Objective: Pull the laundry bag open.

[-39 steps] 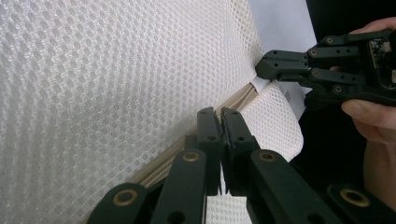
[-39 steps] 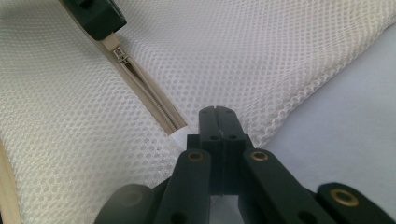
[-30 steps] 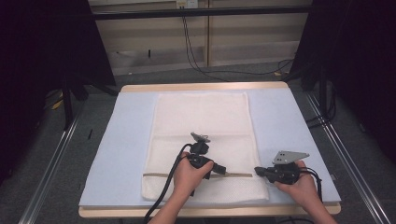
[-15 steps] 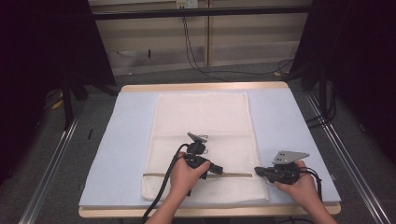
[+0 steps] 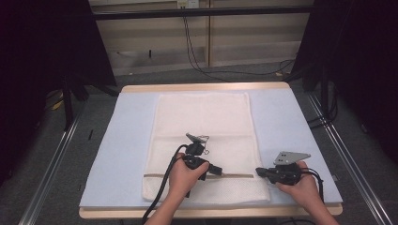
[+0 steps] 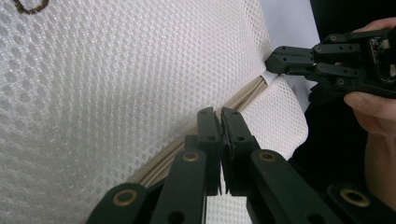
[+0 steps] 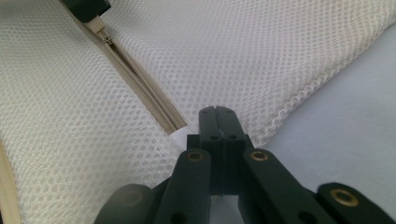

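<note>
The left tongs (image 6: 220,122) are closed over the beige zipper (image 7: 135,77) of a white mesh laundry bag (image 5: 202,140); whether they pinch the zipper pull cannot be told. The right tongs (image 7: 218,122) are closed at the zipper's end on the bag's right edge, apparently nipping the mesh there. In the high view the left tongs (image 5: 217,169) sit mid-zipper and the right tongs (image 5: 259,172) at the edge. The bag lies flat, lengthwise, on the pale blue mat (image 5: 300,122) covering the table (image 5: 206,87).
</note>
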`<state>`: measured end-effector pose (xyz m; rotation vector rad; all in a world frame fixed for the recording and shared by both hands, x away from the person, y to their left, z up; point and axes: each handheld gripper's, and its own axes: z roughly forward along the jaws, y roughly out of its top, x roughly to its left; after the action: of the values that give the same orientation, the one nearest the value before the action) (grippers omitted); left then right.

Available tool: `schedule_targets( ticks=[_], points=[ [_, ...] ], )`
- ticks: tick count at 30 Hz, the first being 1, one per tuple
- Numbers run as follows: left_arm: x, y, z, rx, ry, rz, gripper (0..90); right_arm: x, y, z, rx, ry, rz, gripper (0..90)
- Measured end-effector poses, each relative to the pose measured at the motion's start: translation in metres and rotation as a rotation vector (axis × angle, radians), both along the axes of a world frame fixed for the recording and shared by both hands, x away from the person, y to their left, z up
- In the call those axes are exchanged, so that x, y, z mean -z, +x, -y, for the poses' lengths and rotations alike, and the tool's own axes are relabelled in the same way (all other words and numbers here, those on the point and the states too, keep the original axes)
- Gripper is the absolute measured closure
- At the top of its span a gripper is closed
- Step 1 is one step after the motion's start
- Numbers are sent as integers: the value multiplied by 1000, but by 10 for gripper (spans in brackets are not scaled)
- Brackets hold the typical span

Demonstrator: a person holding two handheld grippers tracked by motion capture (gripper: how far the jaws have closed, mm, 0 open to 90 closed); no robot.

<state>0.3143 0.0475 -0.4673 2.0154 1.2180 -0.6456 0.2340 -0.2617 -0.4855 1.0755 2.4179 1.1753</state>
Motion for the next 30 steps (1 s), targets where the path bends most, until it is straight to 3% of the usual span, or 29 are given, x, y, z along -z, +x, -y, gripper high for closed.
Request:
schedule_targets(
  ticks=[8,22,27,30],
  points=[
    [-1,1,-3,-3,-9,-8,875,0,0,0,0,1,0,900],
    [-1,1,-6,-2,13,11,874,0,0,0,0,1,0,900],
    [-2,1,-12,-16,0,-5,874,0,0,0,0,1,0,900],
    [-3,0,-12,-19,16,15,874,0,0,0,-2,2,0,900]
  ],
)
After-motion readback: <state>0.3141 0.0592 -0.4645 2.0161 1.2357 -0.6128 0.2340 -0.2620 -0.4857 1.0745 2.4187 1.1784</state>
